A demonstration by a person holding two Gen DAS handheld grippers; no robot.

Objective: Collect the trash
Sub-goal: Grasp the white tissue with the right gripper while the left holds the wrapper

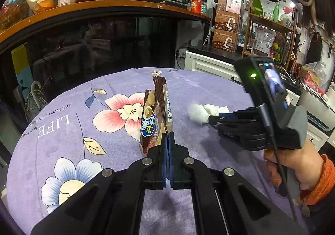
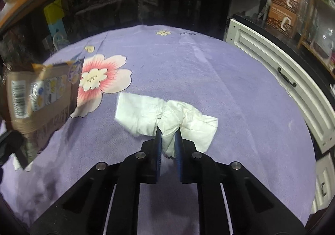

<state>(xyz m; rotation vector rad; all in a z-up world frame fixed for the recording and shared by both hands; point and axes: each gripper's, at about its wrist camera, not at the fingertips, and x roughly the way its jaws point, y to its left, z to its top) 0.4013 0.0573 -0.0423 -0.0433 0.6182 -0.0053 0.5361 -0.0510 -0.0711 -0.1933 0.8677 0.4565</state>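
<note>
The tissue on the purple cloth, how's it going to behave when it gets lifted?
The tissue looks crumpled and soft, so it will likely droop either side of the right gripper pinching its middle. It probably weighs almost nothing. It may tear if tugged, and could drag lightly on the fuzzy cloth.

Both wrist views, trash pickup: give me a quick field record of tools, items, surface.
left tool: shut on snack wrapper, wrapper held up off the cloth
right tool: shut on crumpled white tissue, tissue still lying on the cloth
surface: purple floral tablecloth
right hand: visible, orange sleeve
bin: none in view
</note>
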